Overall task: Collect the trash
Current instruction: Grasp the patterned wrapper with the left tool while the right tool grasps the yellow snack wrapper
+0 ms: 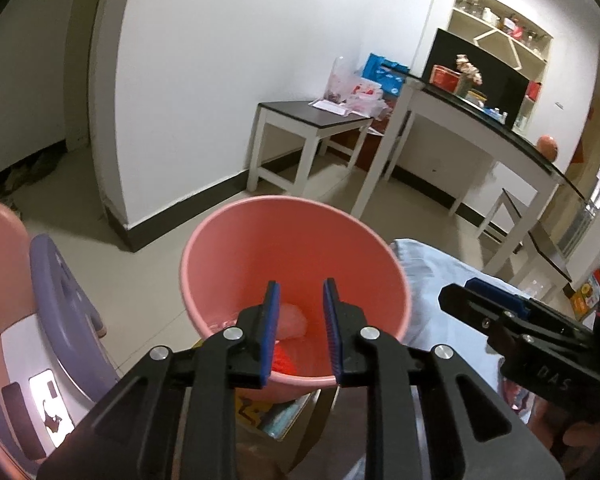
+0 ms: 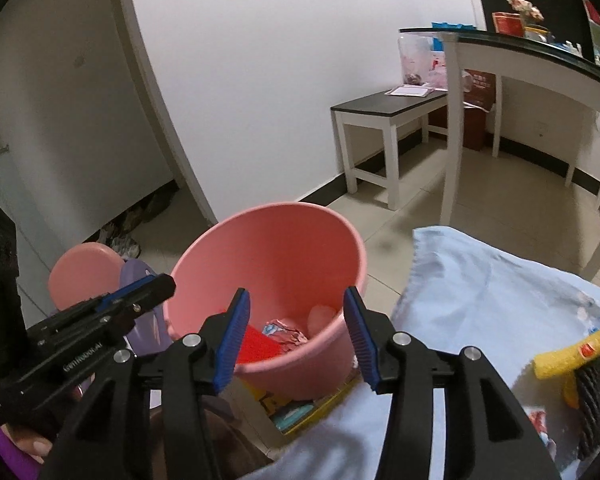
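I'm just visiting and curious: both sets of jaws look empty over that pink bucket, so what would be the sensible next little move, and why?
Probably swing the right gripper to its right, toward the yellow item on the pale blue cloth. Both it and the left gripper are open and hold nothing above the pink bucket, which already holds a crumpled wrapper and a red piece. Whether the yellow item is trash I cannot tell.

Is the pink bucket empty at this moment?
No, in the right wrist view the pink bucket already holds a crumpled wrapper and a red piece at its bottom.
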Demonstrator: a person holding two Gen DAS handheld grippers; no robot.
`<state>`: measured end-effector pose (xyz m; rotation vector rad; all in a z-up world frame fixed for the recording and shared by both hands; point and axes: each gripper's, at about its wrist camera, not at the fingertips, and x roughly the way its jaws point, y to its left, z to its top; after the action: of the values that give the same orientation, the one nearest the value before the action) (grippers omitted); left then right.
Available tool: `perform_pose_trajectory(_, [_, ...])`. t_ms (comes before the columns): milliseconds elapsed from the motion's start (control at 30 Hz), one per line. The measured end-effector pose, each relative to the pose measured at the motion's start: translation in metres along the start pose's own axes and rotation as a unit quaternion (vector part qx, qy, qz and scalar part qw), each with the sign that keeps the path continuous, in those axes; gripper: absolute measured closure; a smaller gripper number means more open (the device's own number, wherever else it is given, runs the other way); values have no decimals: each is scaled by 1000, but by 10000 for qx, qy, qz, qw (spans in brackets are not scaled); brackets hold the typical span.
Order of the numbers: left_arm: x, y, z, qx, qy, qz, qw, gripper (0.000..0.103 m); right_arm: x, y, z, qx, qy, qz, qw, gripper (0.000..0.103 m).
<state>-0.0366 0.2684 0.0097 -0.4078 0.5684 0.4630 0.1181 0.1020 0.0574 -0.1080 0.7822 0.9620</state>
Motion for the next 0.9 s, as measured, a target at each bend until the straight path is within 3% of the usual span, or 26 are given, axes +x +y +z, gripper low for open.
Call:
perform_pose_trajectory(500, [-19, -96, -25, 717, 163, -868, 9935, 81, -92, -68, -49, 608, -218, -677, 9956, 52])
perform_pose_trajectory(900, [-2, -174, -70, 1462, 813, -1461, 9750, 81, -161, -146, -109, 1344, -413, -1623, 9767, 52])
